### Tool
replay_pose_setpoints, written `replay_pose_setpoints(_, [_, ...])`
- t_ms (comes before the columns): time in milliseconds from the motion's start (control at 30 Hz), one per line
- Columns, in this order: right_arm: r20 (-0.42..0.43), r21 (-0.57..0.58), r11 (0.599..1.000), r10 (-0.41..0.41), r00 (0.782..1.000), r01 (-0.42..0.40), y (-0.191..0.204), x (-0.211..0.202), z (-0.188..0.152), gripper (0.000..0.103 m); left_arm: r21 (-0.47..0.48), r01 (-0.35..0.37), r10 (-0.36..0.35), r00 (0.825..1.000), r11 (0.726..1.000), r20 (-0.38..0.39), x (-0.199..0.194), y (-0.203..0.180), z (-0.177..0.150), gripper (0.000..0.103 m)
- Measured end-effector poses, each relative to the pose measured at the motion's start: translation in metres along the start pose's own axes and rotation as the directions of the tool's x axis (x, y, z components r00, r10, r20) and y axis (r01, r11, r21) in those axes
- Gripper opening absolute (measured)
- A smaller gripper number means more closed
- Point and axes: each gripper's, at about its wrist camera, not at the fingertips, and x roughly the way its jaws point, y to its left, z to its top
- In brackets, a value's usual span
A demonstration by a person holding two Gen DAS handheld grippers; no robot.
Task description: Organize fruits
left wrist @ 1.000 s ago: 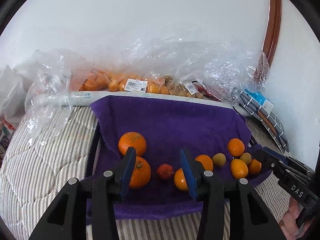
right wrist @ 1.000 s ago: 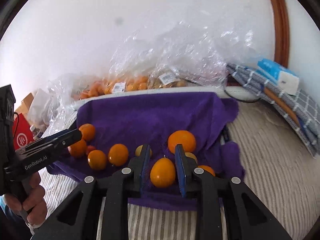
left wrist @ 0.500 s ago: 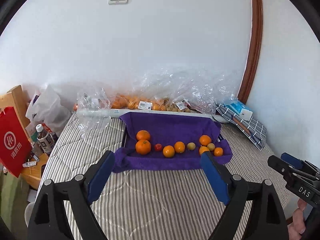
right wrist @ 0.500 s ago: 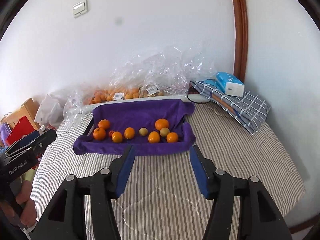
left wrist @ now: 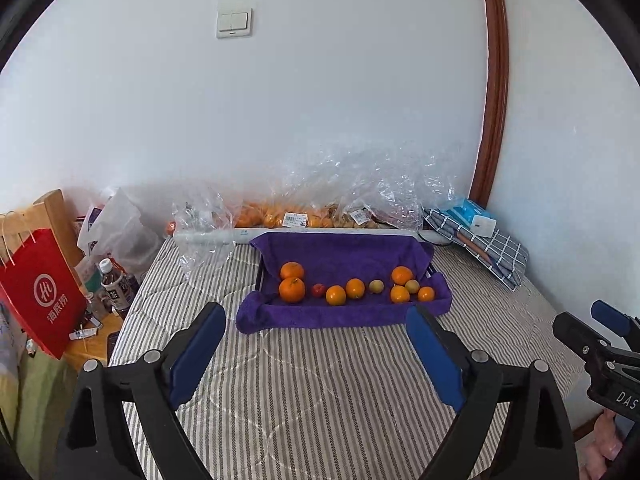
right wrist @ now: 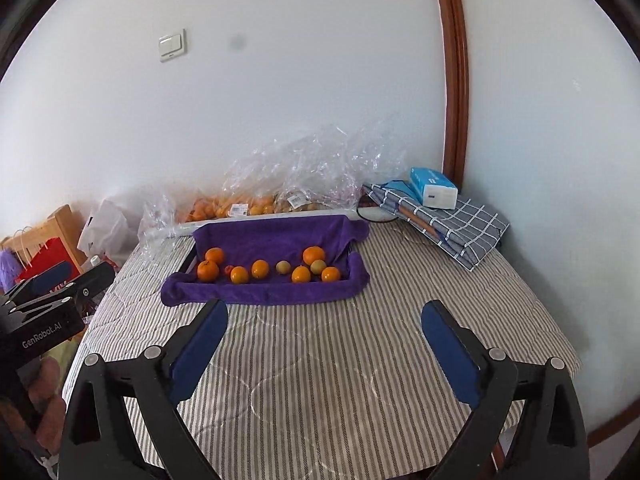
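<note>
1. Left tool (left wrist: 316, 320): spread wide, holding nothing, well short of the towel (left wrist: 340, 256).
2. Right tool (right wrist: 324, 318): spread wide, holding nothing, near the towel's front edge.
3. Fruits (left wrist: 335, 295): lying in a loose row on the towel, on the bed (left wrist: 320, 380).
4. Bagged fruit (left wrist: 280, 216): behind the towel, against the wall.

Both views are bright with soft, even daylight; its source is out of frame. The wall (left wrist: 320, 120) is washed pale, with a faint grey smudge on the right wrist view. Shadows are weak, gathered in the corner beside the bed (right wrist: 320, 360). The plastic bags (left wrist: 360, 184) catch white glare. Fisheye bending curves the door frame (left wrist: 494, 80), and black vignette fills the corners. Focus is fairly sharp throughout.
</note>
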Motion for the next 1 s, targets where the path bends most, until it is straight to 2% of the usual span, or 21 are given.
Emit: replay_pose_setpoints(1000, [0.0, 0.015, 1.0, -0.017, 1.0, 0.017, 0.0009, -0.0042, 0.0001, 0.097, -0.031, -0.02, 0.02, 1.0, 0.999, 0.014, -0.0062, 0.0035, -0.0001, 0.092])
